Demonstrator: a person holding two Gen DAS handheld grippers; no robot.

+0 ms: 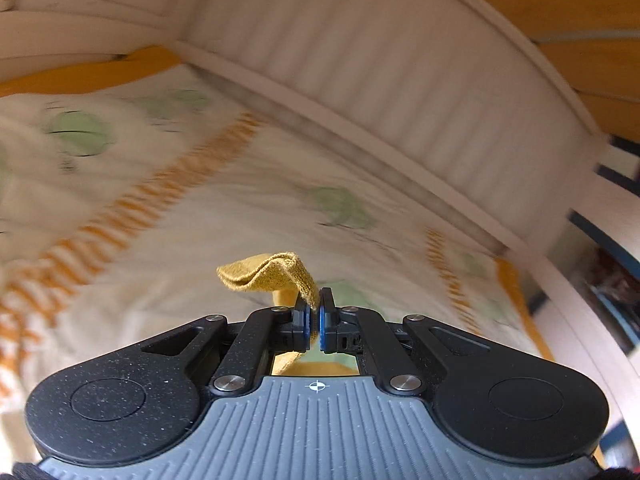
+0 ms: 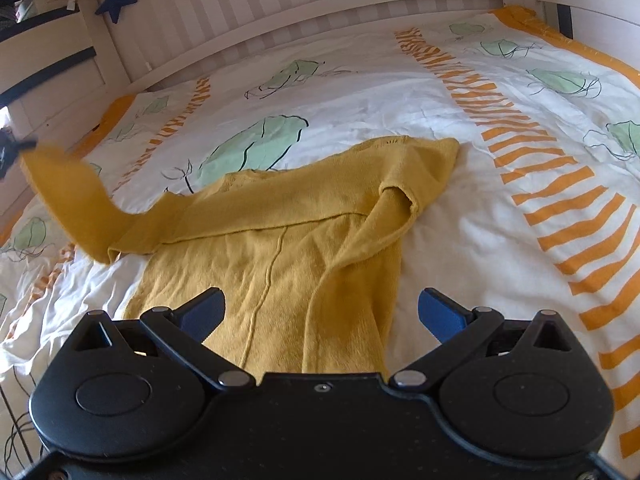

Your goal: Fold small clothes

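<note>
A mustard-yellow knit sweater [image 2: 280,240] lies on the bed with its right sleeve folded across the body. Its left sleeve [image 2: 68,192] is lifted off the bed toward the left edge of the right wrist view, blurred by motion. In the left wrist view my left gripper [image 1: 316,304] is shut on the cuff [image 1: 264,276] of that sleeve, which sticks out above the pads. My right gripper [image 2: 320,304] hovers open over the sweater's lower part, nothing between its blue fingers [image 2: 204,312].
The sweater rests on a white duvet [image 2: 460,208] printed with green leaves and orange stripes. A white slatted bed rail [image 2: 304,4] runs along the far side, with a blue star [image 2: 116,0] hanging at its left corner. The left wrist view is motion-blurred.
</note>
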